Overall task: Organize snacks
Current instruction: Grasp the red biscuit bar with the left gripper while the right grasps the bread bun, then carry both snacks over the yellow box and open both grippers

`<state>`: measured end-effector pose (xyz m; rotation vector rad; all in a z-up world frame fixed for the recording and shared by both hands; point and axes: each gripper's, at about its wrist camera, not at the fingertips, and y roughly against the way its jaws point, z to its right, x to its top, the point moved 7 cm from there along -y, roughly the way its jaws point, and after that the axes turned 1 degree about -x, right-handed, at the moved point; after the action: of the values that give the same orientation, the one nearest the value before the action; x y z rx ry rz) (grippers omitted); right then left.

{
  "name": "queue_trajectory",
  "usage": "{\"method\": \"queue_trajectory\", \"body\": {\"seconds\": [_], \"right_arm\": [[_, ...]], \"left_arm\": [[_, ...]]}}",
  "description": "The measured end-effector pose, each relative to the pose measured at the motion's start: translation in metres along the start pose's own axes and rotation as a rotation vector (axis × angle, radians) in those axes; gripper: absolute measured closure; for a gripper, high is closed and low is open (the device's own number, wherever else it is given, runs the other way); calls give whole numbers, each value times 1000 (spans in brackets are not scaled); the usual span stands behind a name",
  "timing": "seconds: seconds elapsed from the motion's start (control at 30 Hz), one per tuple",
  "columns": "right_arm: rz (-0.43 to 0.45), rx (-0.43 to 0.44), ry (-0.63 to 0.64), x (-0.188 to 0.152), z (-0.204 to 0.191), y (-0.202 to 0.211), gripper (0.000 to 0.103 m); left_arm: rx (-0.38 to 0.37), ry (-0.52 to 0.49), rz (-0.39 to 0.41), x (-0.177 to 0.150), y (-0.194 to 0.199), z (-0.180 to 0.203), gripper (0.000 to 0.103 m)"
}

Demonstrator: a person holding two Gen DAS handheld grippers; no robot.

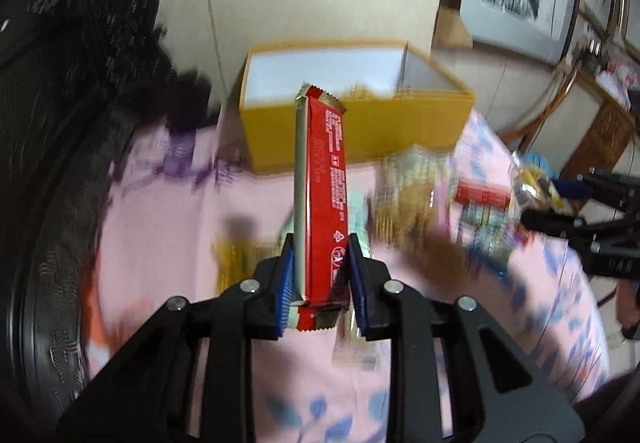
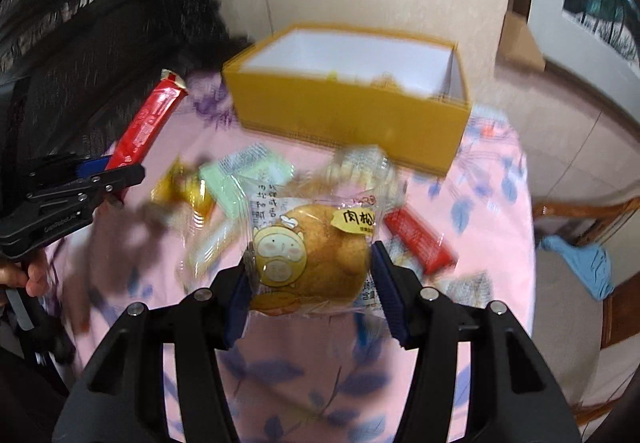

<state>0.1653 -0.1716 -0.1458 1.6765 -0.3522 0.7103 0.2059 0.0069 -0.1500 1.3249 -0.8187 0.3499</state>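
My left gripper [image 1: 320, 243] is shut on a long red snack bar [image 1: 324, 187] that stands up between its blue pads, above the pink cloth. In the right wrist view that same red snack bar [image 2: 146, 125] sticks out of the left gripper [image 2: 108, 171] at the left edge. My right gripper [image 2: 310, 257] is shut on a clear-wrapped bun [image 2: 320, 255] with a cartoon label, held above the pile. An open yellow box [image 1: 356, 131] with a white inside sits at the far side of the table; the yellow box [image 2: 352, 115] holds a few small snacks.
Loose snacks lie on the pink flowered tablecloth [image 2: 304, 371]: a green packet [image 2: 228, 187], a gold-wrapped one [image 2: 188, 191], another red bar [image 2: 420, 239]. A person's hand [image 2: 30, 277] shows at the left. A black chair back [image 1: 60, 123] stands left, wooden furniture [image 1: 600, 131] right.
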Motion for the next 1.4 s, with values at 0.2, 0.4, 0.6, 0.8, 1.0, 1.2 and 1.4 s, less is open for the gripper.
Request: {"method": "queue_trajectory", "body": {"seconds": [0.2,0.4,0.6,0.8,1.0,1.2,1.4], "right_arm": [[141,-9,-63,74,33,16,47],[206,-40,-85,109,59,22,47],[238,-52,-55,141,69,12,47],[270,-41,-40,189,75,-15,47],[156,-38,-100,221,85,-59,42],[207,-39,-97,227,84,-43,32],[138,52,-60,191,64,-38,32]], "left_arm": [[-37,8,106,102,-31,-5,78],[54,11,46,173,-105,-12,34],[68,85,98,197,-108,-16,31],[66,104,84,193,-112,-22,31],[89,120,90,194,-111,-38,30],[102,127,102,192,-102,-47,28],[110,127,106,180,-91,-48,27]]}}
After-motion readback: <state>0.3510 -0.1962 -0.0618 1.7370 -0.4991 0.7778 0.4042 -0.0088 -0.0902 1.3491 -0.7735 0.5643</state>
